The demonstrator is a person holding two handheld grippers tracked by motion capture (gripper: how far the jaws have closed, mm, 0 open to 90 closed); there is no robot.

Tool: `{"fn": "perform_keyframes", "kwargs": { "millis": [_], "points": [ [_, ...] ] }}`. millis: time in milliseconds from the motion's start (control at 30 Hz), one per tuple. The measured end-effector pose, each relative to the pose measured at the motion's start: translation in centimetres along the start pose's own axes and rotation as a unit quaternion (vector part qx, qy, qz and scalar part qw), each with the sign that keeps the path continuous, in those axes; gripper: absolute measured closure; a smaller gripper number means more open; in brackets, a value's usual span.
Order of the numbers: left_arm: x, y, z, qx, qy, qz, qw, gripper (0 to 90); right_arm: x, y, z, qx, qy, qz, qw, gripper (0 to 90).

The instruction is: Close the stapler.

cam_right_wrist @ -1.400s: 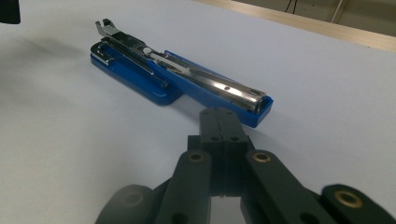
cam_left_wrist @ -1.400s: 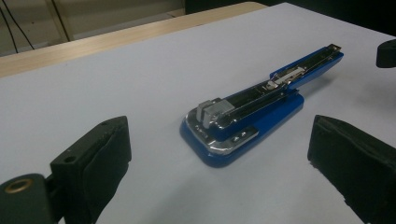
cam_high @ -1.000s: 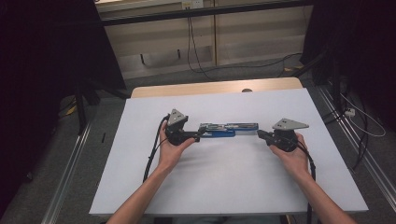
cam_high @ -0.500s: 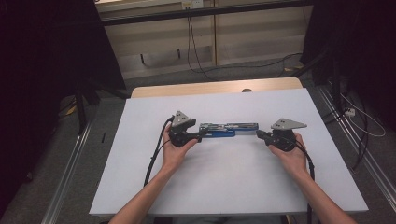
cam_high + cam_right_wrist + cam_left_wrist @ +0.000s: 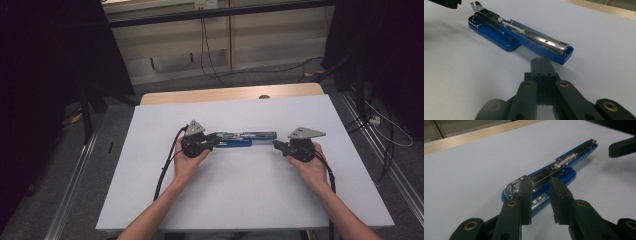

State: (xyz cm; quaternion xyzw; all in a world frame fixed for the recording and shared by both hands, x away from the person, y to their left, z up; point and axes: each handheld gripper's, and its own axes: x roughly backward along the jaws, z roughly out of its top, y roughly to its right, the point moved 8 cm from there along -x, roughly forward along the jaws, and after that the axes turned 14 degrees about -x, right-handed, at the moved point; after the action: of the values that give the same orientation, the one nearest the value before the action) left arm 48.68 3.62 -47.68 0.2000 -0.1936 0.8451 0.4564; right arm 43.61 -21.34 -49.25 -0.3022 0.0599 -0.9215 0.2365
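An opened blue stapler (image 5: 243, 139) lies between both grippers. The left gripper (image 5: 540, 195), jaws just closing, seemingly straddles its end without clamping; the right gripper (image 5: 541, 65), closed empty, sits just beside the other end.

table: white top (image 5: 250, 190) – wooden far edge (image 5: 225, 95) | floor: grey, cables (image 5: 220, 65) – wall panels (image 5: 260, 35)

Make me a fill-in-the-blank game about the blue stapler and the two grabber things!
1. The opened-out stapler lying on the white table is coloured ____.
2. The right gripper has its fingers pressed ____.
3. The left gripper has a ____ between its two fingers.
4. The stapler lies ____ the two grippers.

Missing words: blue; together; gap; between
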Motion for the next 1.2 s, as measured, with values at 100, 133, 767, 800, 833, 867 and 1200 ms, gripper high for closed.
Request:
{"fn": "perform_keyframes", "kwargs": {
  "millis": [100, 133, 767, 800, 833, 867, 1200],
  "points": [
    [-0.2, -0.2, -0.2, 0.001, -0.006, 0.001, 1.0, 81.8, 0.0, 0.1, 0.0, -0.005, 0.001, -0.001, 1.0, 90.0],
    [-0.2, -0.2, -0.2, 0.001, -0.006, 0.001, 1.0, 85.5, 0.0, 0.1, 0.0, -0.005, 0.001, -0.001, 1.0, 90.0],
    [-2.2, 0.3, 0.1, -0.005, -0.042, -0.023, 0.9988, 90.0, -0.4, 0.2, 0.0, -0.009, 0.001, 0.002, 1.0, 90.0],
    [-2.2, 0.2, 0.1, -0.003, -0.042, -0.024, 0.9989, 90.0, -0.4, 0.2, 0.0, -0.007, 0.001, 0.001, 1.0, 90.0],
    [-2.2, 0.0, -0.1, 0.0, -0.043, -0.022, 0.9988, 90.0, -0.4, 0.1, -0.1, -0.005, -0.001, 0.002, 1.0, 90.0],
    [-2.2, 0.0, -0.1, 0.0, -0.043, -0.022, 0.9988, 90.0, -0.4, 0.1, -0.1, -0.005, -0.001, 0.002, 1.0, 90.0],
    [-2.9, 0.1, -0.7, -0.002, -0.053, -0.024, 0.9983, 90.0, -0.7, 0.1, -0.2, -0.007, -0.003, -0.001, 1.0, 90.0]
  ]
}}
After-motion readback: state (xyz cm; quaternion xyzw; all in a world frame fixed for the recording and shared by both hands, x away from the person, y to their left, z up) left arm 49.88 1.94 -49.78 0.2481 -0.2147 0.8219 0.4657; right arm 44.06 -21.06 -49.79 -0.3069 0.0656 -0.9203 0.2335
